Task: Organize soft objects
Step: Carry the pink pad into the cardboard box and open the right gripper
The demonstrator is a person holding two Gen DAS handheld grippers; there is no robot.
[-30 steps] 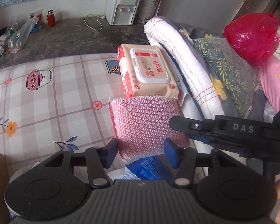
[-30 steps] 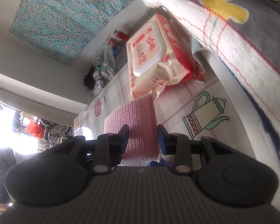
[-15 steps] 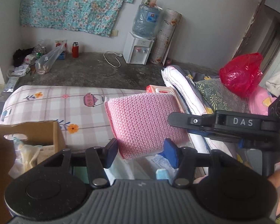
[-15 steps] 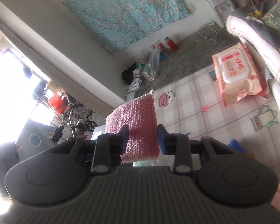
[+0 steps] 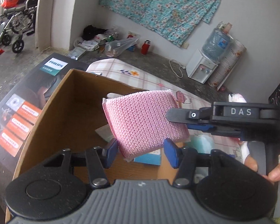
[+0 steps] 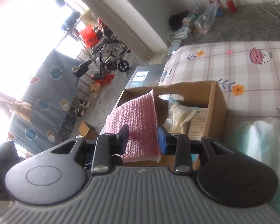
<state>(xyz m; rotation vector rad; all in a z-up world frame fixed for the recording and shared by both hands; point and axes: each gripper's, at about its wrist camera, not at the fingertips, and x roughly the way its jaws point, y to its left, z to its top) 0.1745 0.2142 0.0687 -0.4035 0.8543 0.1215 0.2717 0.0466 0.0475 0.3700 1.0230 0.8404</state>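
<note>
Left-wrist view first: we see our left gripper [image 5: 140,154] with its blue pads apart, the pink knitted sponge [image 5: 143,125] sitting between them. We cannot tell whether the pads press on it; the left pad looks to touch its edge, while the right pad stands a little clear. Our right gripper [image 5: 174,114] reaches in from the right of that view, its black finger laid across the sponge's upper right corner, and part of a hand [image 5: 267,168] shows at the right edge beneath it.

From the right-wrist view, we see the right gripper [image 6: 142,140] closed on the sponge [image 6: 134,128], both pads pressed against its sides, so the sponge stands on edge between them.

We hold the sponge in the air above the open cardboard box [image 5: 52,115]. The box rests on the checked bedsheet [image 6: 233,65], and a dark printed carton [image 5: 18,115] lies just beside the box on its far side from the bed. Inside the box we see a cream-coloured soft pack [image 6: 179,113] and a small blue packet [image 5: 149,157]. A pale green soft bundle [image 6: 259,136] lies on the bed near the box.
</note>
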